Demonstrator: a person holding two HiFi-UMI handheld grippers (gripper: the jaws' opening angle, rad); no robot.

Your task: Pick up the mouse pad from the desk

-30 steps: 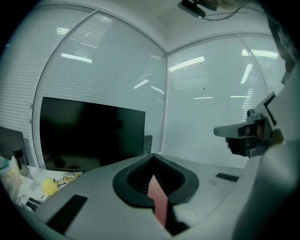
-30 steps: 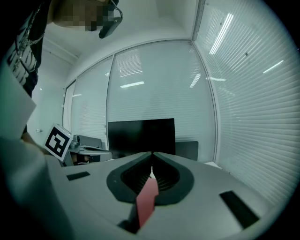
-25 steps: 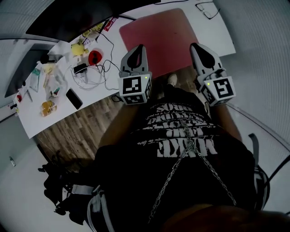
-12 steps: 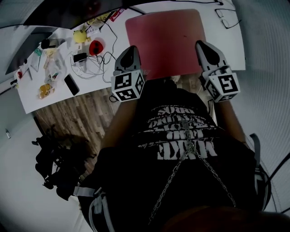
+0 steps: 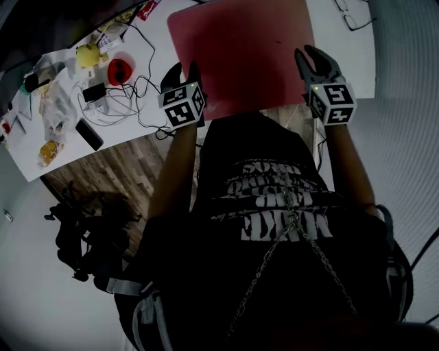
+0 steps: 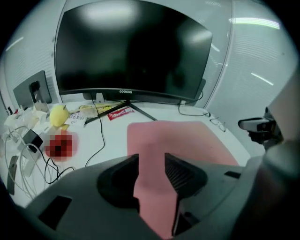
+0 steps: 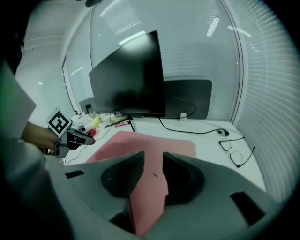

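A white desk (image 5: 362, 62) fills the top of the head view, with wooden floor (image 5: 116, 171) below its near edge. A dark curved monitor (image 6: 131, 47) stands at the back. The pink mouse pad (image 5: 240, 48) lies flat in the middle of the desk, and its near edge reaches the desk's near edge. We see bare desk to the pad's right, with only a pair of glasses (image 5: 351, 15) near the far corner. To the pad's left, a tangle of cables (image 5: 130, 96) comes close.

The left gripper (image 5: 180, 68) hangs over the pad's near left corner, and the right gripper (image 5: 315, 56) hangs over its right edge. Both sets of jaws stand apart, the left wider, with the pad showing through each gap and not pinched.

A second ago both grippers were nearer the person's body. Their jaws have just been opening.

The monitor's bezel logo is too small for us to read. The print on the person's shirt (image 5: 274, 199) cannot be made out.
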